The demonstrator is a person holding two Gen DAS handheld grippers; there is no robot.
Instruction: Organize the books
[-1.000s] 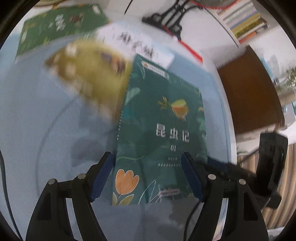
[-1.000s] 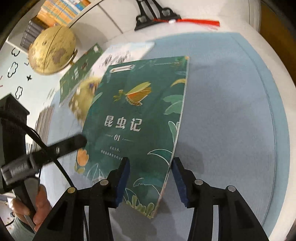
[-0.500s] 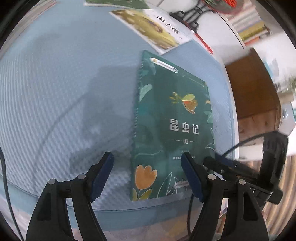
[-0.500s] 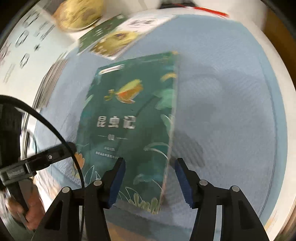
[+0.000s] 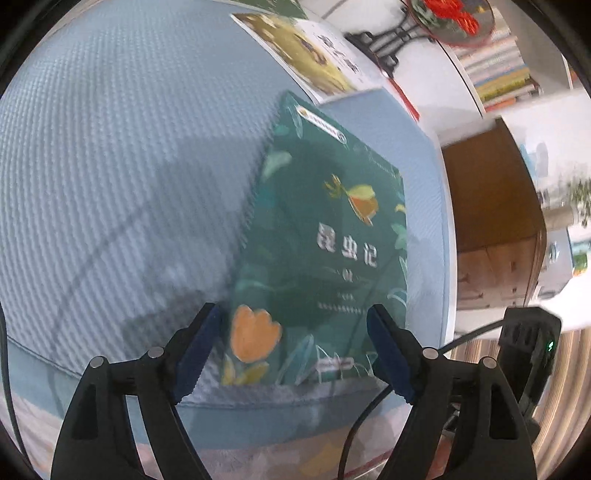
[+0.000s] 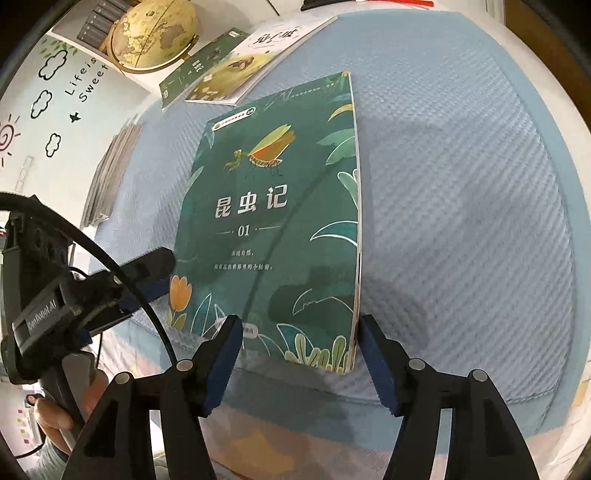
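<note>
Three books lie on the blue textured mat (image 6: 461, 192). The nearest is a dark green book (image 6: 273, 221) with a mantis-like insect and an orange tulip on its cover, lying flat with its lower edge at the mat's near edge. Farther back sit two more, overlapping at the mat's far corner: a white-and-yellow book (image 6: 251, 59) on top and a second green book (image 6: 192, 72) partly under it. One yellowed globe (image 6: 155, 33) stands behind them, and a row of shelved books (image 5: 495, 70) shows in the left wrist view, too blurred to count.

Two grippers are in play. The left gripper (image 5: 293, 330) is spread wide — its blue pads straddle the lower part of the green cover from above, and whether the pads touch it cannot be told. The right gripper (image 6: 299, 339) has just been opening; its jaws stand apart over the book's lower right corner, one finger above the cover, the other just outside the page edge — neither pad presses on it. A hand (image 6: 62, 410) grips the left tool's handle.
</note>
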